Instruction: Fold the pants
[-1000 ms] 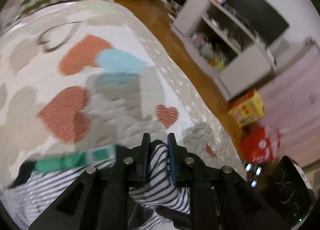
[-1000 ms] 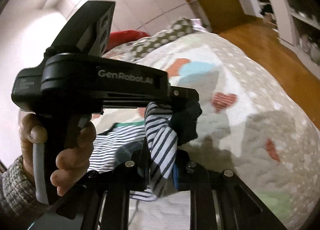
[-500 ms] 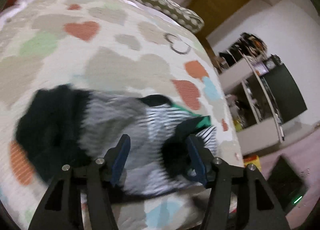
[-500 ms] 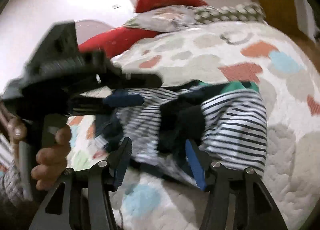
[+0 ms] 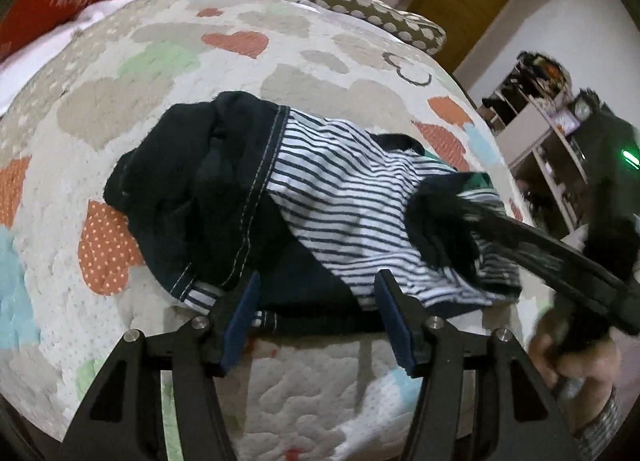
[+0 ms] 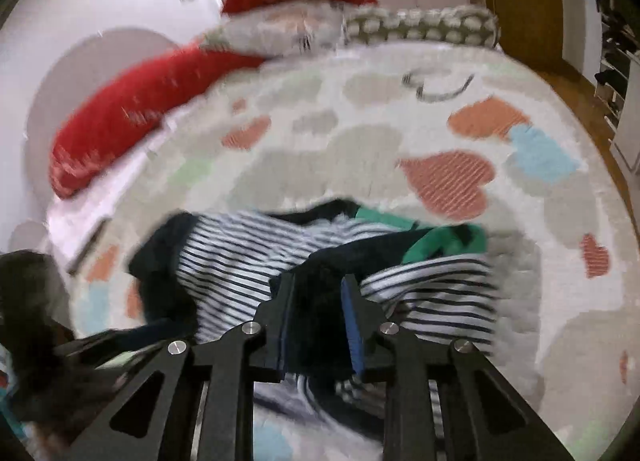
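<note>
L tool (image 5: 318,311): jaws apart, nothing gripped; pads sit just over the near hem of the pants (image 5: 352,201), no cloth pinched betw. them. R tool (image 6: 318,317): jaws closing, w/ a dark fold of the pants (image 6: 328,281) betw. the blue pads; view is blurred, so cannot tell whether the pads press the cloth yet. In L wrist view the R tool (image 5: 452,217) shows as a smeared black bar coming in from the right, tip at the dark bunch on the garment's right end; the hand (image 5: 568,357) on its handle is at the lower right. Pants: navy outside w/ striped lining turned out and a bit of green trim, lying in a loose heap mid-bed on the heart-print quilt (image 5: 120,73), not flat, one dark end bunched to the left, striped part across the middle. Pillows: red pillow (image 6: 132,117) and dotted pillow (image 5: 376,17) at the head of the bed, well apart from the work. Step (judged): re-grasp phase, garment laid down but not yet squared; fold not begun or only rough. Next move needs: R tool to get a firm pinch on the right end, L tool to take the near hem or left end, then pull apart to flatten before doubling over. Risk: lining drags and bunches.
</note>
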`<state>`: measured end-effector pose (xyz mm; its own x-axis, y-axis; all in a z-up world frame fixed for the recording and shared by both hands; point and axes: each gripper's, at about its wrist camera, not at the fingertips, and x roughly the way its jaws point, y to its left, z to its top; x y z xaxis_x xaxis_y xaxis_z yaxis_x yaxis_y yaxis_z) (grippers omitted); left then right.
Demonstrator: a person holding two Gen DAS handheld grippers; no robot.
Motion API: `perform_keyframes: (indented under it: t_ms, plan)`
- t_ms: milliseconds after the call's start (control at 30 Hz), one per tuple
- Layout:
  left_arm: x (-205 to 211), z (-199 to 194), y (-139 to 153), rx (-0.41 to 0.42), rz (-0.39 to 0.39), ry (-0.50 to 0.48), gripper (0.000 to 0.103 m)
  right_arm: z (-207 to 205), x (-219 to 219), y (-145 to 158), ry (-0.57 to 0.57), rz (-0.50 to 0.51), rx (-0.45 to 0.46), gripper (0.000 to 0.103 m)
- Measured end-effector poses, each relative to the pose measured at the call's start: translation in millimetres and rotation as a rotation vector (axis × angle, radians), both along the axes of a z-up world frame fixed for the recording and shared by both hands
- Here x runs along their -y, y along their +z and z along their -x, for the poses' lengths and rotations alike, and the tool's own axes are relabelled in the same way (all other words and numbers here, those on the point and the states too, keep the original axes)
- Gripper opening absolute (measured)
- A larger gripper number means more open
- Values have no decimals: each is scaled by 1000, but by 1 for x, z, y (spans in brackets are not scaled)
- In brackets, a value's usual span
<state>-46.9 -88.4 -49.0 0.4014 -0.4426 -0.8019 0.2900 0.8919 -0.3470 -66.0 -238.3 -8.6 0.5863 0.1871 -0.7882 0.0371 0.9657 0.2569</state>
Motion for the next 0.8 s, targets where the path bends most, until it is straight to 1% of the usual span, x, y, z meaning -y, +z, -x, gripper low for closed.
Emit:
perform_keyframes:
  t_ms: [67,100,233,267,300,333,400,433,500,567,633,700,767,800]
  plan:
    - [-1,1,-2,5,0,-6,58,-8,-3,-15,-7,-1,-39,25]
    - [-2,1,-2,5,6,-8,59,-10,-4,-17,-15,4,-34,25]
    - [-11,5,6,-4,43,-6,60,-11,-8,-14,-9,31,-53,27]
    - [-14,8,10,5,53,-8,61,-12,-9,-10,-1,32,-59,27]
    - [-19,13,16,26,58,-6,65,-10,-6,0,8,18,-51,27]
    - [-24,17,21,52,52,5,70,-7,-5,9,10,4,-32,27]
    - [-34,25,26,86,43,30,72,-5,3,40,-3,-19,40,27]
    - [-40,27,26,85,47,39,72,-7,4,49,-7,-6,53,27]
    - [-50,29,24,64,69,56,72,-21,0,54,7,30,37,27]
    - [-61,27,21,45,85,85,72,-39,-8,46,37,55,-7,27]
    - [-72,26,21,35,103,114,72,-60,-18,27,61,74,-68,27]
    - [-87,26,22,30,125,152,72,-76,-22,6,78,33,-144,27]
    - [-101,25,25,33,145,184,72,-93,-22,-25,50,7,-259,27]
    - [-107,26,26,35,151,198,72,-97,-21,-32,33,0,-271,27]
